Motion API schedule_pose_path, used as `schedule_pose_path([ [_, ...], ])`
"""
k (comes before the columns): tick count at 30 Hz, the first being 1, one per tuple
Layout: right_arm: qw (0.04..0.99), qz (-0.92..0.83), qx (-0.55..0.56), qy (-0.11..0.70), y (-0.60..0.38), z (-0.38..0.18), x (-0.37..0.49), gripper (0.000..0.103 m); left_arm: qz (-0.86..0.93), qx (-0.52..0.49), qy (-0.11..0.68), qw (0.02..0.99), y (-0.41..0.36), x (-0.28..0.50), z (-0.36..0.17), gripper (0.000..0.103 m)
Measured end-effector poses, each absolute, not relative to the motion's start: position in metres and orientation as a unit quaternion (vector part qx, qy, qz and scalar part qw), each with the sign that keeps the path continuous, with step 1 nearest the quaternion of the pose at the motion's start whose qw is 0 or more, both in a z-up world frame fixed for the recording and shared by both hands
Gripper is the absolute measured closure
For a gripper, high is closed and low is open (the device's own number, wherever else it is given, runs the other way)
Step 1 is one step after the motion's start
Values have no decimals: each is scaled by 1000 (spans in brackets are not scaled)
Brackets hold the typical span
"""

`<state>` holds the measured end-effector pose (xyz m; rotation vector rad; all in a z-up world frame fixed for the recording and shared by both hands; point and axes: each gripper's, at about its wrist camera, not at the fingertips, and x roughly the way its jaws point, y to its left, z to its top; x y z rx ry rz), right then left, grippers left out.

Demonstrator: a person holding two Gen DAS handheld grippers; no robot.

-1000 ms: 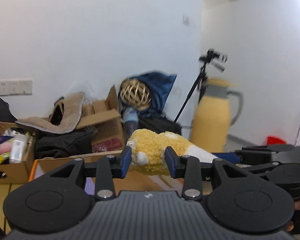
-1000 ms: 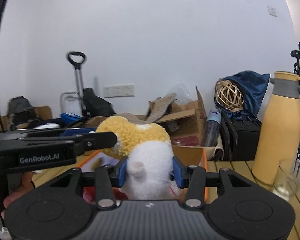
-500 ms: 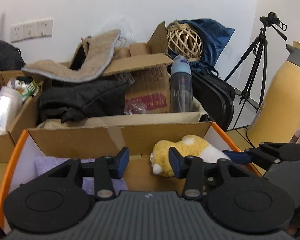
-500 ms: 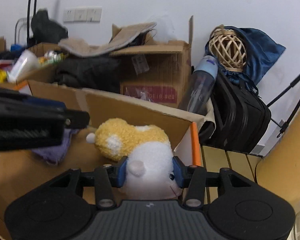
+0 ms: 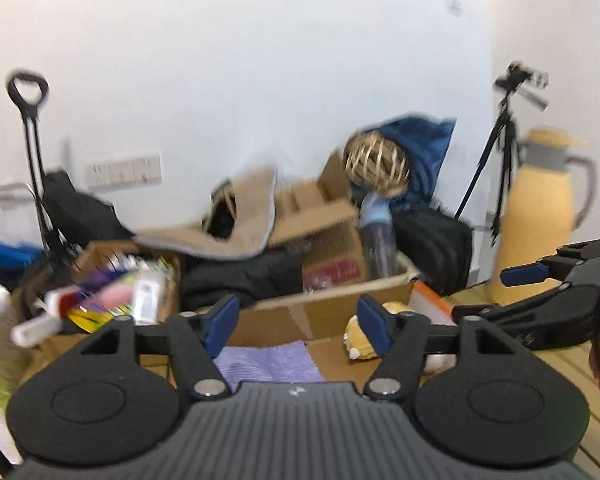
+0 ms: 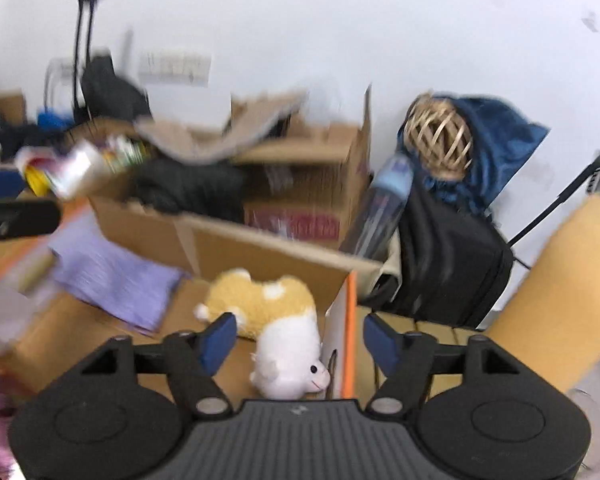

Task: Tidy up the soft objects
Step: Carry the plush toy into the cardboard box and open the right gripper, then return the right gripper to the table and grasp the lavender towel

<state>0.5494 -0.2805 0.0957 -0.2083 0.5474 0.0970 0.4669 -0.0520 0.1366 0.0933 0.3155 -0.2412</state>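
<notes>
A yellow and white plush toy (image 6: 276, 320) lies on the floor of an open cardboard box (image 6: 260, 240), against its right wall. Beside it, to the left, lies a folded purple cloth (image 6: 112, 276). My right gripper (image 6: 300, 338) hovers just above the toy, its jaws opening and clear of it. In the left wrist view the toy (image 5: 364, 344) shows partly behind the right finger, and the purple cloth (image 5: 268, 362) lies below the left gripper (image 5: 298, 322). Those jaws are opening too, with nothing between them. The right gripper (image 5: 540, 280) appears at the right edge.
Behind the box stand more cardboard boxes (image 5: 324, 232) with clothes and clutter, a water bottle (image 6: 384, 208), a black bag (image 6: 444, 256) and a wicker ball (image 6: 440, 136). A yellow thermos jug (image 5: 540, 220) stands on the slatted wooden table (image 5: 580, 368) at right, a tripod (image 5: 500, 140) behind it.
Both grippers carried the plush toy down into the box and let go of it. Both sets of jaws have spread wide, and both grippers have drawn back from the toy.
</notes>
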Motion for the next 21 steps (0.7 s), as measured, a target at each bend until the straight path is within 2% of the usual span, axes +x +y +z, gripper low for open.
schedule_pose_path([
  [4,969,58,-67,231,-298,129,470,20,-126,55,98,986,-38,388,156,15],
  [8,979,74,-28,189,-309,138,388,20,-128,89,73,985,-38,318,152,12],
  [13,984,84,7,159,-314,131,304,20,-132,87,43,986,-34,237,130,1],
  [21,983,109,16,146,-293,94,181,14,-119,73,53,989,-28,127,91,0],
])
